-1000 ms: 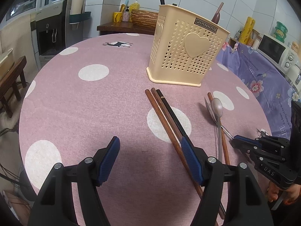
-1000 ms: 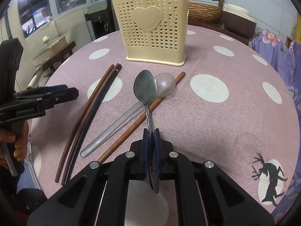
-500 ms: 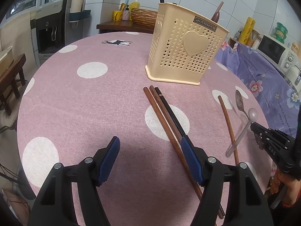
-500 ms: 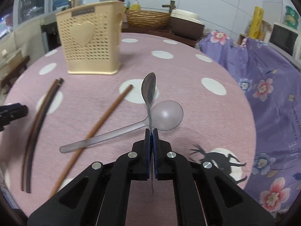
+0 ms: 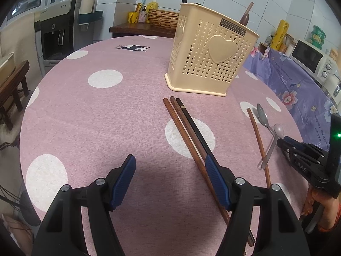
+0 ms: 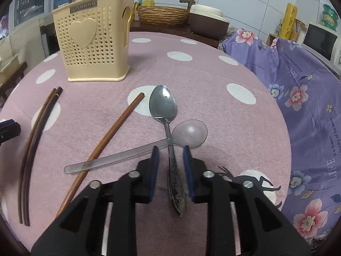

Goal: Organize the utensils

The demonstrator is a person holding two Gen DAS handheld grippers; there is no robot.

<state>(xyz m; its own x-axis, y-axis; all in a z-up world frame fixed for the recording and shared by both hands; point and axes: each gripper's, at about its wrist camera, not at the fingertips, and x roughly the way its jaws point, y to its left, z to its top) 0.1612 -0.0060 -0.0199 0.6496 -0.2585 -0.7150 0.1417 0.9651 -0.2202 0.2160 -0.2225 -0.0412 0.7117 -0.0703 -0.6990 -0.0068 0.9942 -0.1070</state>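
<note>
Pink polka-dot cloth covers the round surface (image 6: 213, 115); kitchen shelves and a microwave sit behind.

Task thing: ornate-handled stainless steel spoon (image 6: 164, 106), lying near the surface's right edge, bowl pointing toward the far side. Its handle runs between the pads of the right claw (image 6: 170, 166), which stands narrowly open, pads either side of the handle without gripping it. Judged stiff, fairly heavy for its size, slick metal; best taken on the patterned part of the handle, where the relief should give purchase.

Crossing under its neck: translucent plastic spoon (image 6: 189, 134), light, likely to shift if the steel one is dragged. Single brown wooden chopstick (image 6: 110, 134) lies just left, its lower part under the plastic handle. Further left, a bundle of brown and black chopsticks (image 5: 187, 128), with the left claw (image 5: 170, 170) wide open and empty, its right pad touching or just above them.

Cream perforated plastic utensil holder with heart emblem (image 5: 213, 57) stands toward the far edge, already holding some handles; path to it looks unobstructed.
</note>
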